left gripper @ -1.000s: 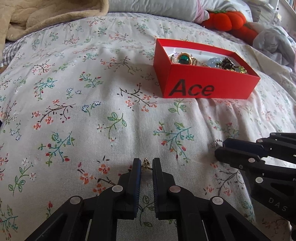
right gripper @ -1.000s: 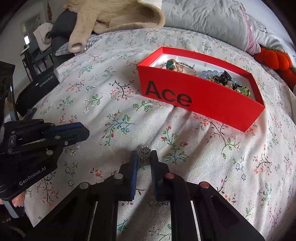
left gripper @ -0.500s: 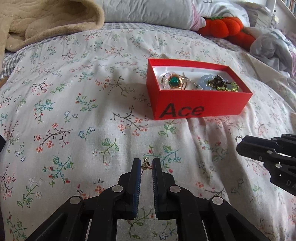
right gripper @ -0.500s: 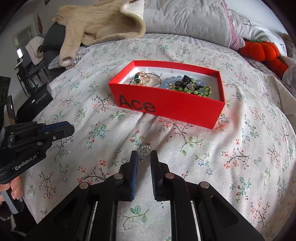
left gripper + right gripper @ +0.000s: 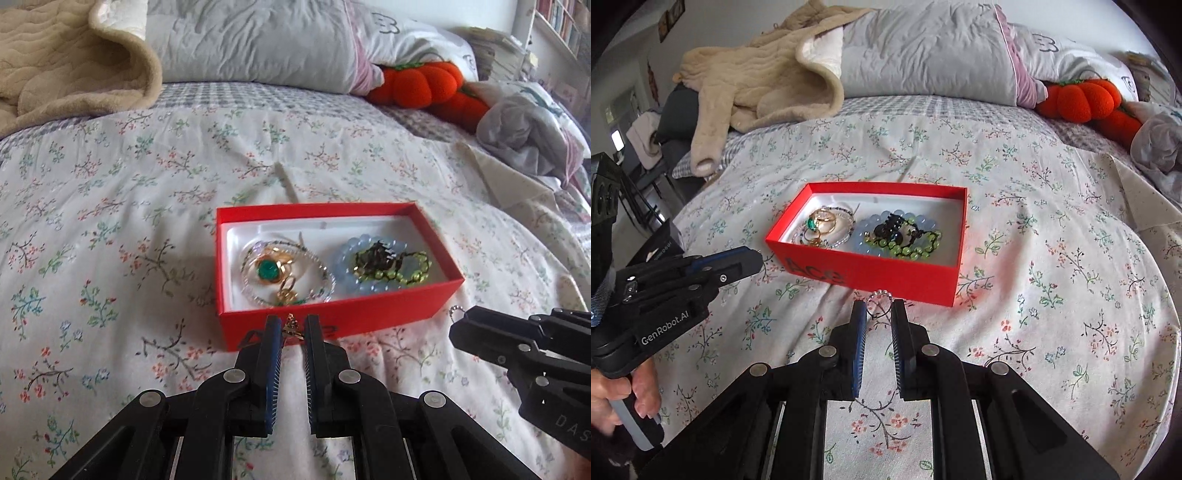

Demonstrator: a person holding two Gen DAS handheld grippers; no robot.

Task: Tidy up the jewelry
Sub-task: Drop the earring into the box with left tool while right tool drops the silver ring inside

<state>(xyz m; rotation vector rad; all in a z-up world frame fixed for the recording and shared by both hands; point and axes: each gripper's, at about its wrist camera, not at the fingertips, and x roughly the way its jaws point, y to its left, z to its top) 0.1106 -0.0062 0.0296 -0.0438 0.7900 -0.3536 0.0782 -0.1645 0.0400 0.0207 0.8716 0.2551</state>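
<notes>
Both tools were carrying pieces to the red box on the bed: left tool pinched a small gold piece, right tool a silver ring. Next, each probably needed to reach over the rim and release.

Both tongs, left and right, have risen toward the red box.

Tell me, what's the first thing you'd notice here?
The bright red box in the middle of the flowery bedspread, with a green-stone ring and beaded bracelets inside. Just in front of it, the left gripper pinches a tiny gold charm, and the right gripper a small silver ring.
</notes>
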